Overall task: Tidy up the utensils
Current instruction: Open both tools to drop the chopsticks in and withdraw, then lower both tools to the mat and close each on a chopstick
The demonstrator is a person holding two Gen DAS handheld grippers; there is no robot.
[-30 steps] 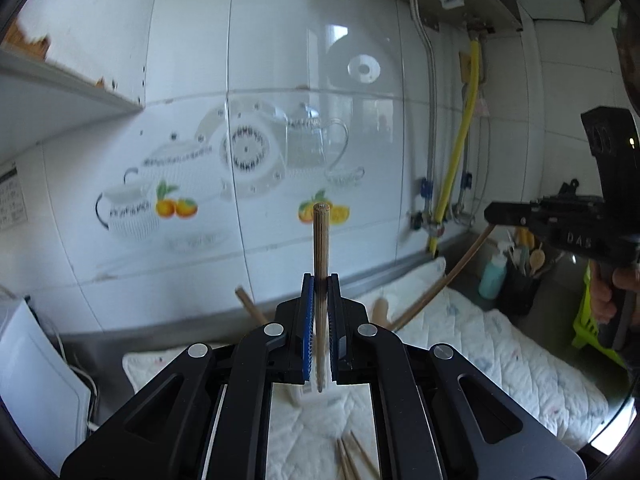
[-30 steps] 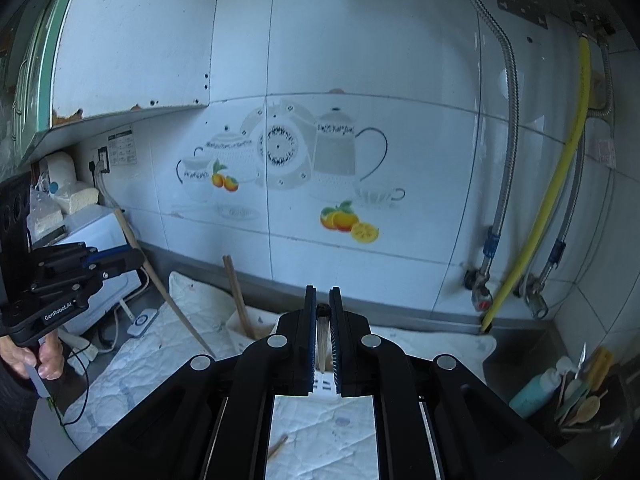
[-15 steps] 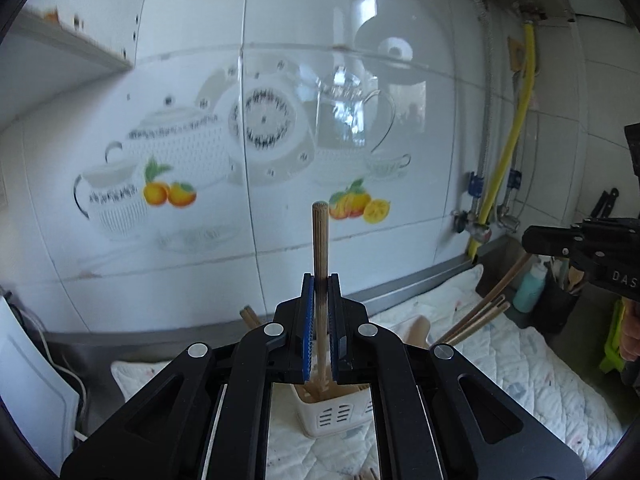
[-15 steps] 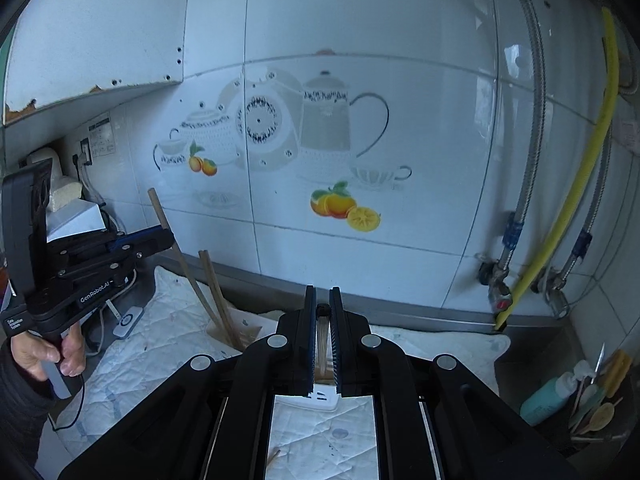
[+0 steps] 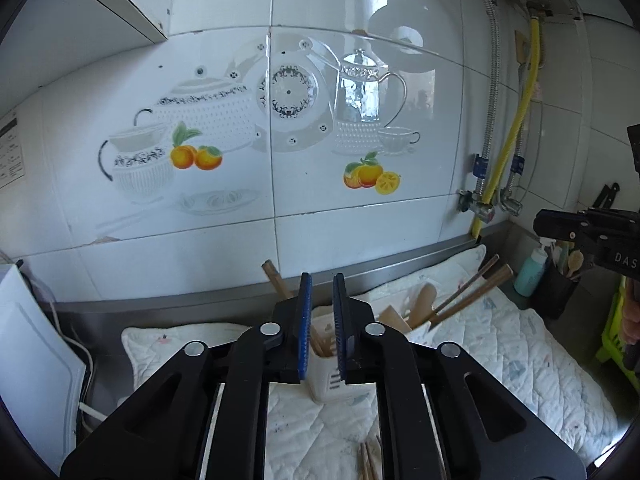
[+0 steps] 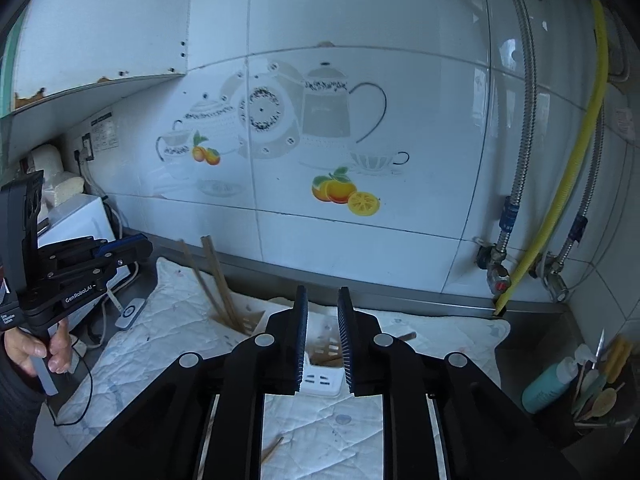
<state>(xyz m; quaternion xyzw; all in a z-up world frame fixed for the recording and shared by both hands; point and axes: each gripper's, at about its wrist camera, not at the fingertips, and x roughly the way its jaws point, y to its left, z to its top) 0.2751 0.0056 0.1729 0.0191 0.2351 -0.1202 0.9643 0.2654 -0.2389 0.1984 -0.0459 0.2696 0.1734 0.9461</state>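
Left tool [image 5: 320,320]: jaws opening, narrow gap, nothing pinched. Right under and just past its tips sits a white slotted holder [image 5: 326,380] on the quilted mat [image 5: 520,364]; chopsticks [image 5: 320,344] stand in it, long axis near upright, tops leaning slightly left and away toward the tiled wall [image 5: 360,232]. One taller stick [image 5: 276,280] pokes up left of the tips. Right of the tool, a second holder holds wooden spoons and sticks [image 5: 464,296], handles slanting up-right. Loose sticks [image 5: 368,460] lie on the mat under the tool.

Right tool [image 6: 322,332]: jaws opening, narrow gap, empty. White holder [image 6: 322,376] directly beneath its tips, sticks inside lying low. Left of it, two long sticks [image 6: 216,280] lean up-left.
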